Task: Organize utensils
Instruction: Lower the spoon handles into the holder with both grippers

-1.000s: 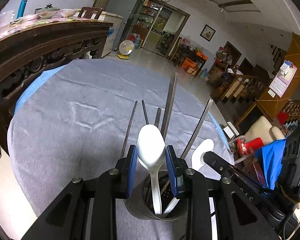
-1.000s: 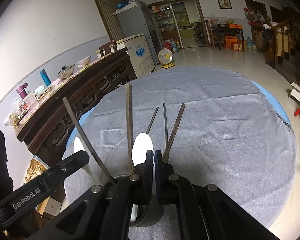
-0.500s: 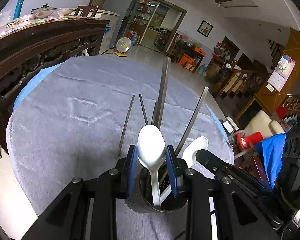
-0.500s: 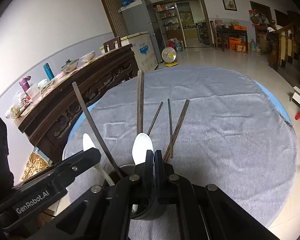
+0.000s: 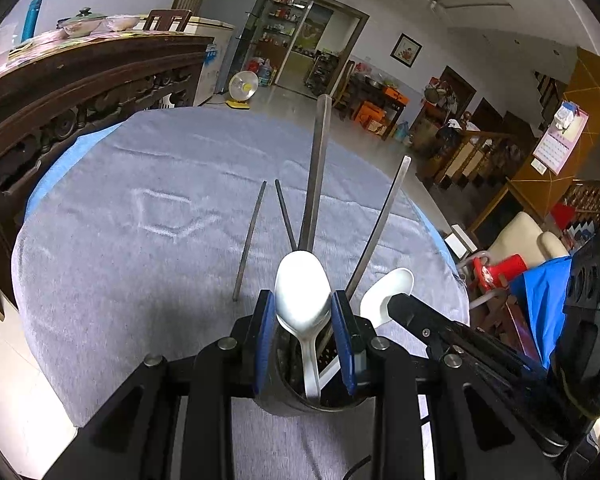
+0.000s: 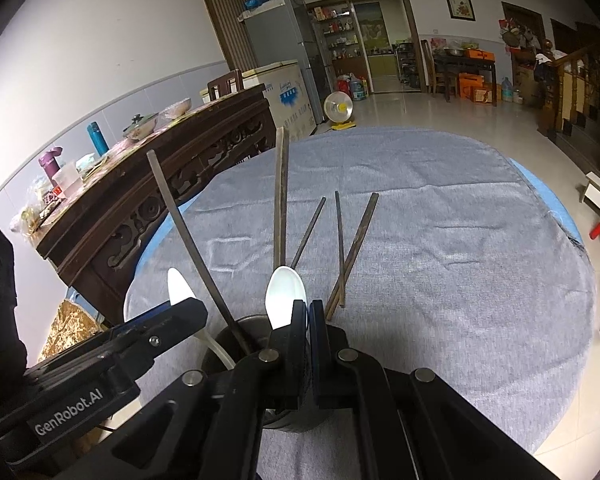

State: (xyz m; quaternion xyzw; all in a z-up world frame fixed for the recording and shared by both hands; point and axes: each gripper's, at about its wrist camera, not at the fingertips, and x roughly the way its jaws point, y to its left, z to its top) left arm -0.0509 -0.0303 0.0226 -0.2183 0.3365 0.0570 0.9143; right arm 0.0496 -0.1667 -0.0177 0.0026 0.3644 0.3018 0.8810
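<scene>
Left wrist: left gripper (image 5: 305,312) pinches a glossy white spoon (image 5: 302,292) (oval bowl); right gripper (image 6: 308,314) closed, empty.

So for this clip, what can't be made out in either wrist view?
- Base of the utensil holder: left wrist view, hidden behind the left tongs.
- Handle of the white spoon: right wrist view, hidden behind the shut right tongs.
- Lower ends of the upright chopsticks: right wrist view, hidden inside the holder.
- Whether the left pads press the spoon bowl: left wrist view, unclear.
</scene>
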